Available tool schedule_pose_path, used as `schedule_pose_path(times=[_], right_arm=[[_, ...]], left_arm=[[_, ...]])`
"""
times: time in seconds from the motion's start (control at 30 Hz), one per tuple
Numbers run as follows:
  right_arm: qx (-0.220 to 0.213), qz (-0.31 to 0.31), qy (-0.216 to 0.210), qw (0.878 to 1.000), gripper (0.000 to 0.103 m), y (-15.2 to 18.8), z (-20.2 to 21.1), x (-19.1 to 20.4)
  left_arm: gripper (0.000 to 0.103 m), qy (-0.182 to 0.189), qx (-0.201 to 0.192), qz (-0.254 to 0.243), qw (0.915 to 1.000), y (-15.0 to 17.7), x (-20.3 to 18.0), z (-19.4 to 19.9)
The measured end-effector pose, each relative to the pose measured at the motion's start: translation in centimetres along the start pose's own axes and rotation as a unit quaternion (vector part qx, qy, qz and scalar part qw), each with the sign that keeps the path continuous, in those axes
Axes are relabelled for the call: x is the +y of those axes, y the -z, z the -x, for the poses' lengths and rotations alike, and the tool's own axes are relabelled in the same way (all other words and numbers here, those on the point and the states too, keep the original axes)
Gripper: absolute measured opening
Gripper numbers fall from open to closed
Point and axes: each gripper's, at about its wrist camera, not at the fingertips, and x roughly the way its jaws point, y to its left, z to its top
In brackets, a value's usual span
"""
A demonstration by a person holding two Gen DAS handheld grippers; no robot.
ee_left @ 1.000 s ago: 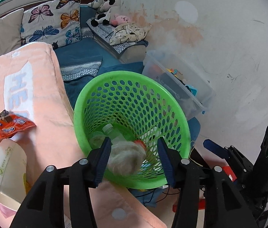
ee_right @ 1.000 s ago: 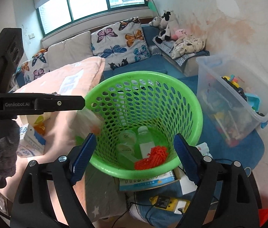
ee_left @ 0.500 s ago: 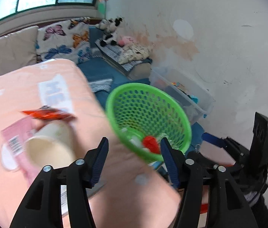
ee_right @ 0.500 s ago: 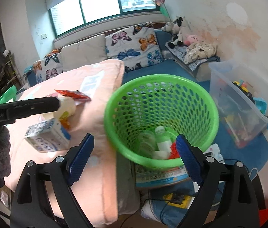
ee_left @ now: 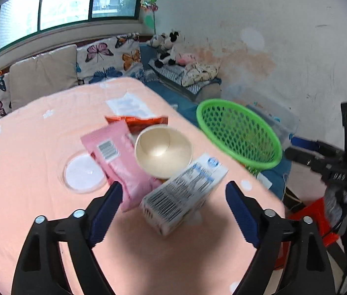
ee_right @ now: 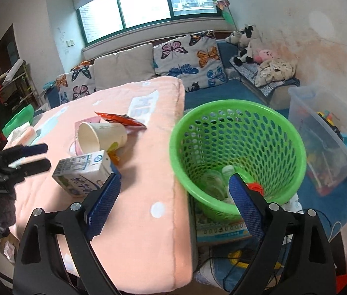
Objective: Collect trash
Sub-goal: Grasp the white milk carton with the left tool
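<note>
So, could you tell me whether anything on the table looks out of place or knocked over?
Yes. The paper cup lies tipped on its side, empty, partly on the pink wrapper. The milk carton lies flat against it, and an orange snack wrapper sits behind. All are loose on the peach cloth, not in the green basket.

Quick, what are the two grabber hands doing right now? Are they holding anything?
Left gripper: open, holding nothing, its fingers either side of the milk carton without touching it.
Right gripper: open, holding nothing.
</note>
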Motion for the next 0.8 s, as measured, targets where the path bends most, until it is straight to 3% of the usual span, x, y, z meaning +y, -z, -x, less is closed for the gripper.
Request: schedule_pose_path(times=[0.37,0.63,0.8], right_arm=[[0.01,0.006,-0.002,1.0,0.09,0.1,-0.6,1.2],[0.014,0.004,-0.001,1.0,0.09,0.1,-0.9,1.5],[0.017,0.008,0.001,1.0,0.09,0.1,-0.9,1.8]], left_arm=[[0.083,0.016,0.006,-0.051,0.9986,1.7,0.8,-3.4],[0.069,0.032,-0.002,-0.08,0.9962,1.9,-0.1,-4.8],[0.053,0.042,-0.004,-0.075,0.9963,2.5,-0.5,-4.5]])
